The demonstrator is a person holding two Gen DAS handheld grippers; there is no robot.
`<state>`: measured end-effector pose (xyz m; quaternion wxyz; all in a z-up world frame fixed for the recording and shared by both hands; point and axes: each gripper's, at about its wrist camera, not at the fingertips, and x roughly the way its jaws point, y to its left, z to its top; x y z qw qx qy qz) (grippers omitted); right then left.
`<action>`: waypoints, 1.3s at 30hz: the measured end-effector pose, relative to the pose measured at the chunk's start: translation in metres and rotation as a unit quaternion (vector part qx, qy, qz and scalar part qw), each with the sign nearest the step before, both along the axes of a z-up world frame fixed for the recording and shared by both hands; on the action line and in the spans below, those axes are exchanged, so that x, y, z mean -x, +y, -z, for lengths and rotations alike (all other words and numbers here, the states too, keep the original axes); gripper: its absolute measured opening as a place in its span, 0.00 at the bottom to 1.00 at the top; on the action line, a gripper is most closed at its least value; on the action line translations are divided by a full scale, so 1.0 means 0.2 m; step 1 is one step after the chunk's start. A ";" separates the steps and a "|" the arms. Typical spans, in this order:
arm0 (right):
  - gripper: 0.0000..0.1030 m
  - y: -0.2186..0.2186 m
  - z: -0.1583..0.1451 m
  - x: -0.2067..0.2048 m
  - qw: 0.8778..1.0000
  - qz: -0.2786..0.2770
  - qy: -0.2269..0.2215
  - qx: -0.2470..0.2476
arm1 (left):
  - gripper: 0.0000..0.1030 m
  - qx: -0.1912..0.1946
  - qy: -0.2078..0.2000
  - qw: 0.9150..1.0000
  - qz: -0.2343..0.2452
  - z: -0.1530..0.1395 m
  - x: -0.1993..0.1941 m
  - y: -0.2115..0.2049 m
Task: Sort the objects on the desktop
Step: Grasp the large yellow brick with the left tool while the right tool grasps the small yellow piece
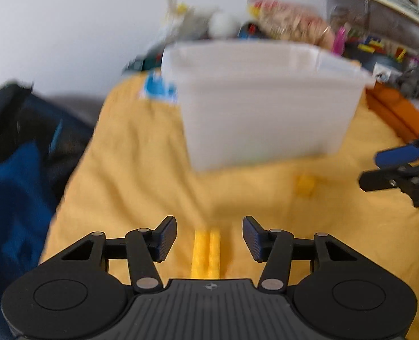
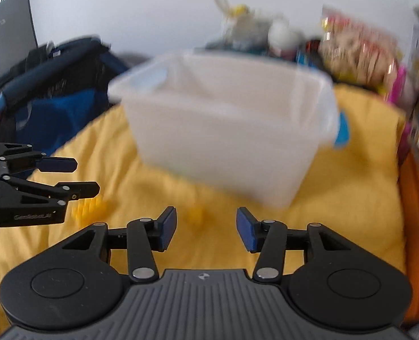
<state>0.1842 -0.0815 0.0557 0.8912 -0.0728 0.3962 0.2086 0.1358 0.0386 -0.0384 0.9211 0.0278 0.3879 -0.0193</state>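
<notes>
Left wrist view: left gripper (image 1: 209,238), jaws apart, straddles a long yellow block (image 1: 206,255) lying before the white bin (image 1: 266,107). Right wrist view: right gripper (image 2: 206,229), jaws apart, faces a small yellow piece (image 2: 195,215) before the bin (image 2: 223,130).

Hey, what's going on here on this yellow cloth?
A person holds two grippers over a yellow cloth, both open and empty. The left gripper is lined up over a long yellow brick. The right gripper points toward a small yellow block. A white plastic bin stands just beyond. Nothing has been picked up at this moment.
</notes>
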 end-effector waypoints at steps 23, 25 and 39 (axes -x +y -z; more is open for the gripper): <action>0.30 0.23 0.31 -0.18 0.997 -0.028 -0.007 0.073 | 0.26 0.054 0.055 0.996 0.050 0.11 0.43 -0.08; 0.22 0.23 0.32 -0.17 0.997 -0.033 -0.018 0.066 | 0.26 0.056 0.053 0.996 0.044 0.11 0.45 -0.08; 0.16 0.16 0.15 0.35 0.980 -0.117 0.097 0.132 | 0.26 0.040 0.049 0.996 0.061 0.13 0.49 -0.16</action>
